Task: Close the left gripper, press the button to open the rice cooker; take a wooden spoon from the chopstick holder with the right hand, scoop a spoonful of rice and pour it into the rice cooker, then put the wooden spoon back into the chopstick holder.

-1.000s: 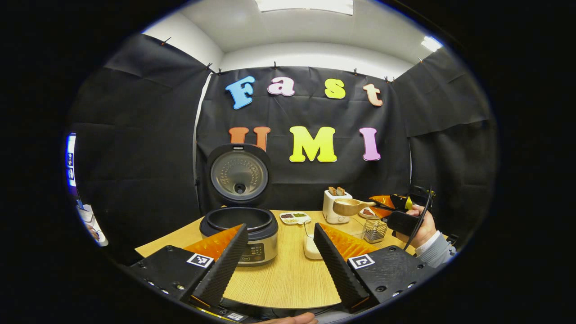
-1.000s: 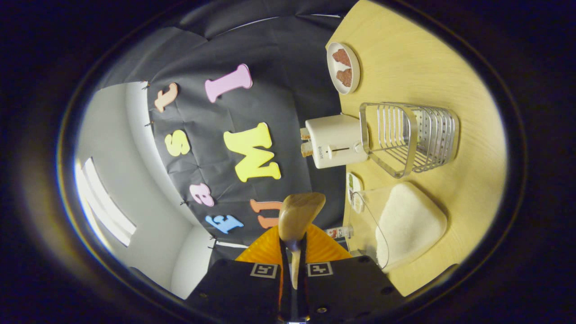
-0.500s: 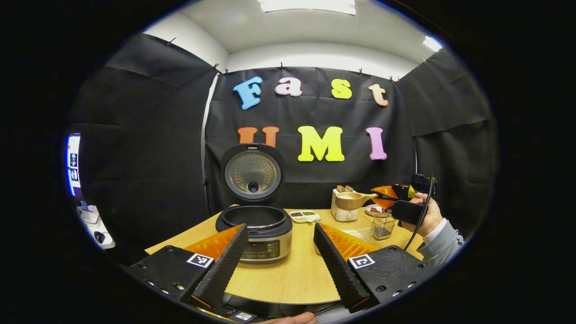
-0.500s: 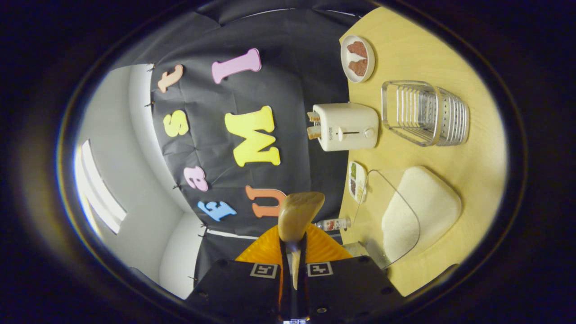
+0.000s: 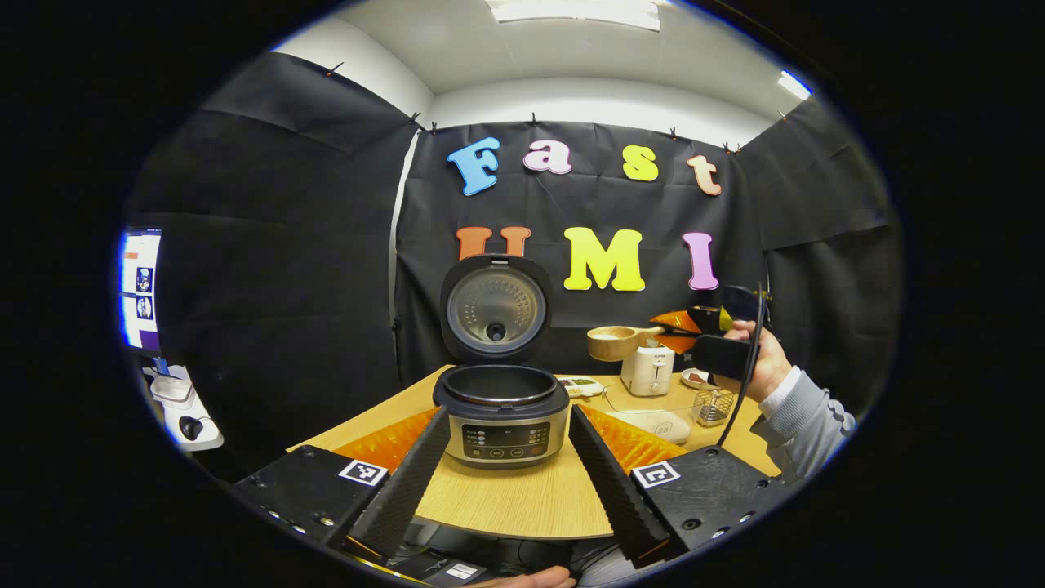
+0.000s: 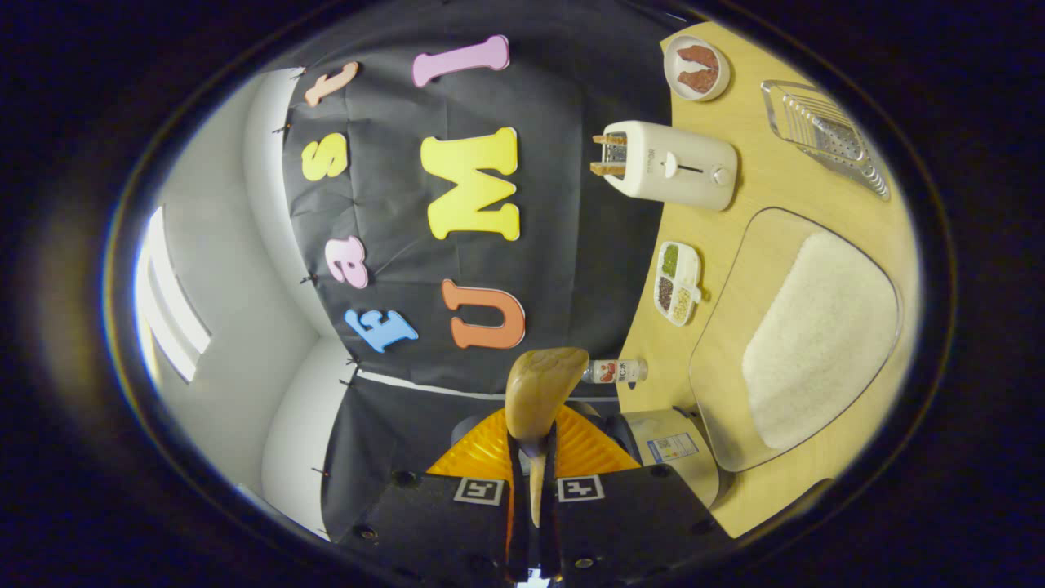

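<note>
Rice cooker [image 5: 500, 412] stands open on the wooden table [image 5: 522, 498], lid upright. We see it framed between the widely parted fingers of the left gripper [image 5: 508, 469]. The right gripper [image 6: 531, 478], held in a hand [image 5: 755, 359], clamps the handle of a wooden spoon [image 5: 618, 341] carrying rice, raised right of the cooker. A clear rice container [image 6: 796, 335] and the wire chopstick holder [image 6: 824, 135] sit below.

Left gripper [image 5: 506, 474] agape; right gripper [image 6: 532, 482] clamped
</note>
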Tool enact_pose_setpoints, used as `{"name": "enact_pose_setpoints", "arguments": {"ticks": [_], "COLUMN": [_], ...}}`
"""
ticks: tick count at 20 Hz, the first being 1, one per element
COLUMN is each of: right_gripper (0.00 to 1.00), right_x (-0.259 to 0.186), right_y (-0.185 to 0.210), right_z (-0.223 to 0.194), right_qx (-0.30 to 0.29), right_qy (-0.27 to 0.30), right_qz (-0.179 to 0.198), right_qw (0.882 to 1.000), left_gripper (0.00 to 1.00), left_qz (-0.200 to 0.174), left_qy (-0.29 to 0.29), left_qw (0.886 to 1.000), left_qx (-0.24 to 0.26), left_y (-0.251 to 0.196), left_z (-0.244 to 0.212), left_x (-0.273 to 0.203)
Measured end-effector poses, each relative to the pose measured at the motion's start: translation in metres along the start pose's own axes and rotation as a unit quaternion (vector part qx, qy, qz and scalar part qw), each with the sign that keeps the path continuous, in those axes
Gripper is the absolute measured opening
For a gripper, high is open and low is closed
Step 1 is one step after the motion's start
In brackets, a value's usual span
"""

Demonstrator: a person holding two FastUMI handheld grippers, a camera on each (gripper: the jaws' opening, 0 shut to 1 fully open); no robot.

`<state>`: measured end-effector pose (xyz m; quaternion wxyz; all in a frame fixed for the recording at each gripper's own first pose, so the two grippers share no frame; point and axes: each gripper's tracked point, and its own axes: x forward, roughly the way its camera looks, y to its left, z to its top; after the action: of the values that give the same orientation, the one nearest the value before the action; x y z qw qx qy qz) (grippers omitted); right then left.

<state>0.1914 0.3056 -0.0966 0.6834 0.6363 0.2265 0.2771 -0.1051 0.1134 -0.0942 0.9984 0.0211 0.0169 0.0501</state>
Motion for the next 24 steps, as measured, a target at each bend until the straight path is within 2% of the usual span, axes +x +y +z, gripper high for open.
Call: {"name": "enact_pose_setpoints", "arguments": {"ticks": [4,7,11,14,20,23,24], "right_gripper": [0.1,0.1,0.11,0.1,0.11,0.11,0.11], "right_x": [0.034,0.057,0.08,0.091,0.099,0.101,0.102], "right_y": [0.004,0.009,0.01,0.009,0.009,0.014,0.018], "right_z": [-0.031,-0.053,-0.083,-0.104,-0.133,-0.147,-0.156], "right_qx": [-0.067,-0.14,-0.253,-0.312,-0.45,-0.523,-0.54], "right_qy": [0.015,0.024,0.035,0.044,0.047,0.054,0.066], "right_qz": [-0.029,-0.047,-0.072,-0.082,-0.092,-0.08,-0.069], "right_qw": [0.997,0.989,0.964,0.945,0.887,0.847,0.836], "left_gripper": [0.94,0.94,0.94,0.94,0.94,0.94,0.94], "left_qz": [-0.004,-0.003,0.001,0.005,0.011,0.009,0.009], "left_qy": [0.006,0.008,0.01,0.016,0.018,0.02,0.021], "left_qw": [1.0,1.0,1.0,0.999,0.999,0.999,0.999], "left_qx": [-0.009,-0.013,-0.019,-0.027,-0.031,-0.03,-0.03], "left_y": [0.004,0.01,0.018,0.026,0.035,0.034,0.033], "left_z": [-0.007,-0.012,-0.016,-0.021,-0.025,-0.028,-0.03], "left_x": [-0.001,-0.001,-0.001,-0.004,-0.006,-0.005,-0.004]}}
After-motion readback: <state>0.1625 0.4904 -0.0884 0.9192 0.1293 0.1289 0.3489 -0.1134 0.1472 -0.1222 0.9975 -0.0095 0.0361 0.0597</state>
